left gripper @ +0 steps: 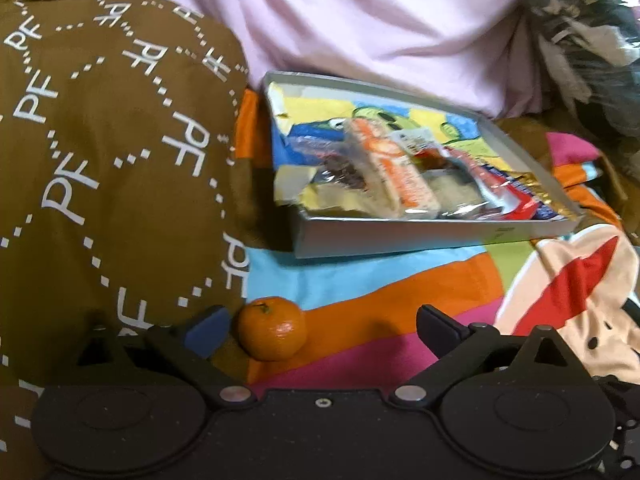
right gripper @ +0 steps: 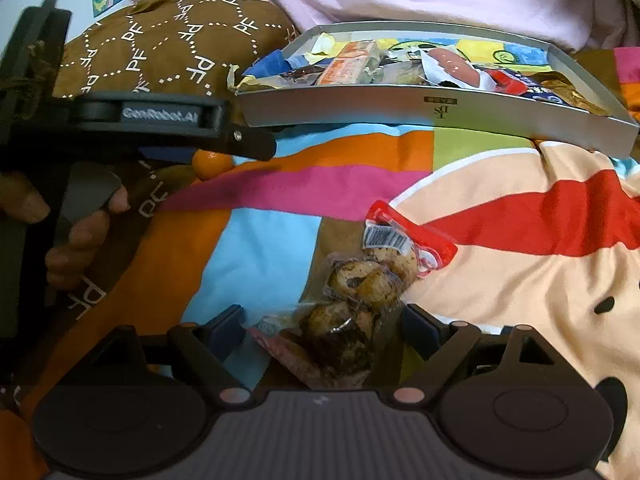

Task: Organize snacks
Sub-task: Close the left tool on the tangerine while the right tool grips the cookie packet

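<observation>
Left gripper (left gripper: 320,326): jaws spread wide, nothing clamped. A mandarin (left gripper: 271,329) sits on the bedspread between the fingers, hard by the blue-padded finger at 9 o'clock; whether that pad touches the fruit I cannot tell. The finger at 3 o'clock stands well clear of it. Judged: lined up for a pick, not yet gripped.

Right gripper (right gripper: 322,330): jaws also spread. A clear packet of brown speckled eggs (right gripper: 360,292) lies between the fingers, its red header and barcode pointing off toward 1 o'clock. The pads flank the packet; no squeeze on the wrapper is visible, so I read it as released. In this view the left gripper's body shows at 9 to 10 o'clock, with a hand (right gripper: 76,240) on its handle and the mandarin just under its tip.

Outward: a shallow grey tray (left gripper: 400,236) lies at 12 to 1 o'clock from the left gripper, lined with a bright cartoon print. Several wrapped snacks (left gripper: 396,176) already lie in it side by side, among them an orange-and-white packet and a red, blue and gold one. A brown patterned cushion (left gripper: 100,140) fills 9 to 11 o'clock; pink cloth (left gripper: 360,12) lies behind the tray.

Progress, as judged: most snacks are in the tray. Two items remain loose on the bedspread (right gripper: 260,236), the mandarin and the egg packet, each with a gripper over it. Left to do: close, lift, carry to the tray.
</observation>
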